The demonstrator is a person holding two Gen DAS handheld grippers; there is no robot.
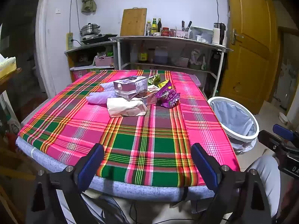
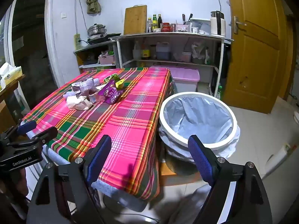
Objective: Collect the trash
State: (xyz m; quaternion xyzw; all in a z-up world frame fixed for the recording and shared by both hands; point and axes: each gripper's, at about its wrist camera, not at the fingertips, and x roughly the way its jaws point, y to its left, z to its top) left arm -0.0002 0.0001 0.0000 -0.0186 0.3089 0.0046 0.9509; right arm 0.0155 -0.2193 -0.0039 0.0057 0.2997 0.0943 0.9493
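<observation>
Trash sits in a loose heap on the far half of the counter [image 1: 149,145], on the plaid cloth [image 1: 130,130], well apart from both claws. L claw [image 1: 147,160] gapes wide over the near edge, nothing between its blue pads; it tilts down toward the cloth. R claw [image 2: 149,154] also gapes wide w/ nothing in it, straddling the counter's near R corner and the bin [image 2: 198,119]; in the L view it shows at the R edge [image 1: 280,136].

Heap, per L view: beige bag [image 1: 126,108] nearest, lying flat, long axis L–R across the counter; carton [image 1: 130,87] on top of the pile behind it, long axis L–R too, slightly tilted; lilac wrap [image 1: 101,96] to the L, long axis running L–R, its narrow end pointing L; silver pack [image 1: 150,98] under the carton's R end; purple bag [image 1: 169,97] at the R, crumpled, no clear axis; yellow wrapper [image 1: 163,83] and green wrapper [image 1: 155,78] behind, partly hidden. Pieces touch or overlap one another.

Bin stands on the floor just beside the counter's R side, white rim, pale liner, mouth facing up; nothing visible inside.
</observation>
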